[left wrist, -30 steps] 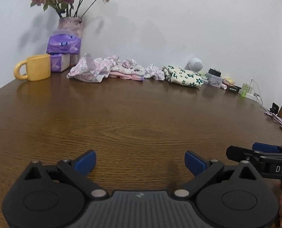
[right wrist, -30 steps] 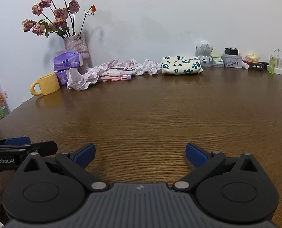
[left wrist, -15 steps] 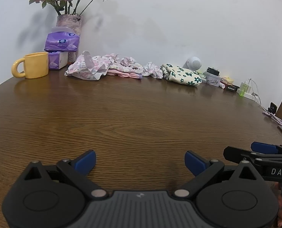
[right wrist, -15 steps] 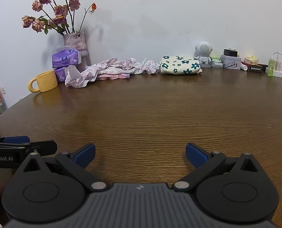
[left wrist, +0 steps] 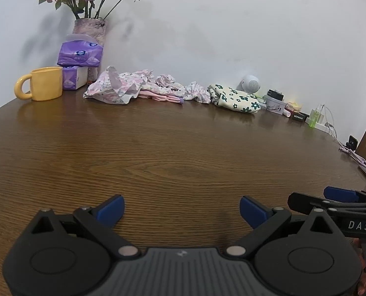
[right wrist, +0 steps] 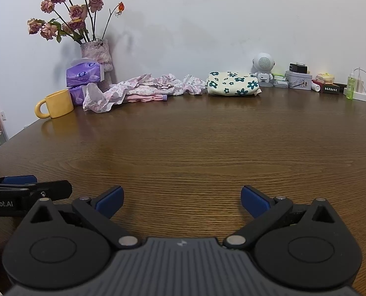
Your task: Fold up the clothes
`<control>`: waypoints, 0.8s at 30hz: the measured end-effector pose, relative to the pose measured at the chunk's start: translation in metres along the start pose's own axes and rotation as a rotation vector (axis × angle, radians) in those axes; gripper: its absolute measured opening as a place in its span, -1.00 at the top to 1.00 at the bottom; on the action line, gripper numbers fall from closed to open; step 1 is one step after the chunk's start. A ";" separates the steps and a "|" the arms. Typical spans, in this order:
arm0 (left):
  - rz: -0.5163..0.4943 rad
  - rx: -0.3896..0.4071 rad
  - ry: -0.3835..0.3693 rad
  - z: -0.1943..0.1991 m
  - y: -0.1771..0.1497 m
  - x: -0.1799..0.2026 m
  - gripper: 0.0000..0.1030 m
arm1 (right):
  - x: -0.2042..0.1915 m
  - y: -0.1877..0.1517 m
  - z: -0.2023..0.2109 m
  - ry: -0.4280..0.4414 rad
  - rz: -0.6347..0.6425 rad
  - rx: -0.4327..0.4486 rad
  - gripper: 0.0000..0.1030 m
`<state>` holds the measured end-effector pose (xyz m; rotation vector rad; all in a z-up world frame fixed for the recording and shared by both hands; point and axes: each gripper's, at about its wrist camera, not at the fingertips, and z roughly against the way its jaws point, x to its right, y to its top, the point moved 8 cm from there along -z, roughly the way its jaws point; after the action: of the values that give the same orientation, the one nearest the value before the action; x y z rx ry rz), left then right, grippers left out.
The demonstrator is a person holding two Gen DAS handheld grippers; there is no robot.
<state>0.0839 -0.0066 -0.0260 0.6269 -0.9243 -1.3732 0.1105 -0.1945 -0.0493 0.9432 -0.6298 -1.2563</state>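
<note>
Here the left gripper (left wrist: 181,209) and right gripper (right wrist: 181,198) hover spread wide, empty, side by side over the brown wooden table (right wrist: 195,153). Far ahead lies the crumpled pink floral garment heap (right wrist: 143,90): light, limp, best pinched at an edge. Right of it sits a folded cream flowered cloth (right wrist: 232,83). Readable writing: "DAS", "nRobot.AI".

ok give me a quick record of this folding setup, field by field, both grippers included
surface: wooden table
left gripper: open, holds nothing
right gripper: open, holds nothing
unfolded: crumpled floral clothes by the wall
folded: cream flower-print garment, right of the pile
nearby: yellow mug, tissue packs, vase of flowers
</note>
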 end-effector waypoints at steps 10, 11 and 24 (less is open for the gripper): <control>0.006 0.002 -0.004 0.000 0.000 0.000 -0.96 | 0.002 -0.001 0.000 0.001 0.000 -0.001 -0.99; 0.005 0.001 -0.003 0.000 0.000 0.000 -0.96 | 0.002 -0.001 0.000 0.001 -0.002 -0.001 -0.99; 0.005 0.001 -0.006 0.000 0.001 0.000 -0.97 | 0.004 0.000 0.000 0.006 -0.010 -0.004 -0.99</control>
<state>0.0840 -0.0066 -0.0252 0.6209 -0.9308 -1.3704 0.1108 -0.1987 -0.0499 0.9473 -0.6189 -1.2627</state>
